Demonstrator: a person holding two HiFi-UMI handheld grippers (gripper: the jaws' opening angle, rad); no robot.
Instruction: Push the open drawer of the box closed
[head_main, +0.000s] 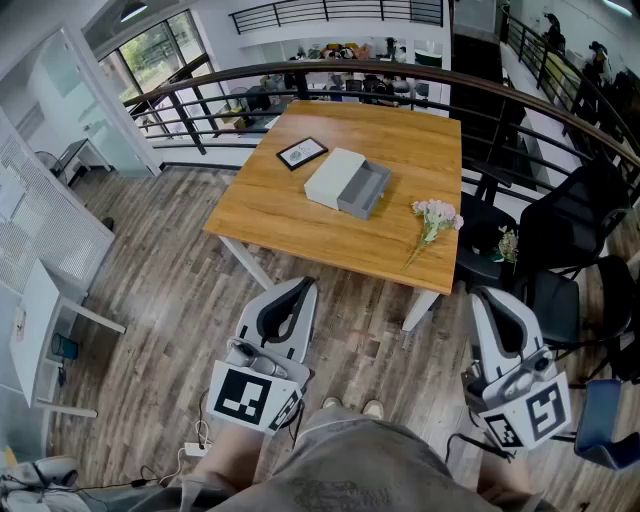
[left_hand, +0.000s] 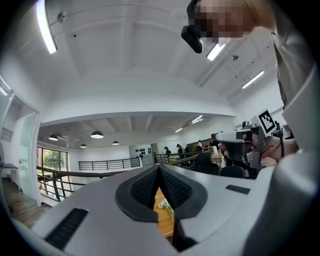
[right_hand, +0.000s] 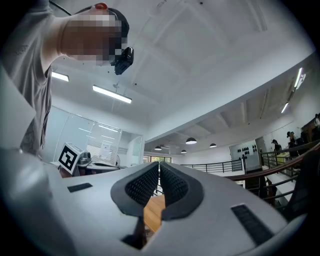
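Observation:
A white box (head_main: 334, 177) lies on the wooden table (head_main: 280, 215), its grey drawer (head_main: 364, 190) pulled out toward the right front. Both grippers hang low near the person's waist, well short of the table. My left gripper (head_main: 301, 284) points toward the table's near edge, jaws together with nothing between them. My right gripper (head_main: 488, 293) is held to the right, its jaws also together and empty. In the left gripper view the black pads (left_hand: 145, 187) meet at their tips, with a slice of table and flowers (left_hand: 166, 205) below. The right gripper's pads (right_hand: 172, 185) touch likewise.
A framed picture (head_main: 301, 153) lies left of the box and a small bunch of flowers (head_main: 434, 220) near the table's right front corner. Black chairs (head_main: 570, 230) stand to the right. A curved railing (head_main: 330, 72) runs behind the table. The person's shoes (head_main: 350, 407) show below.

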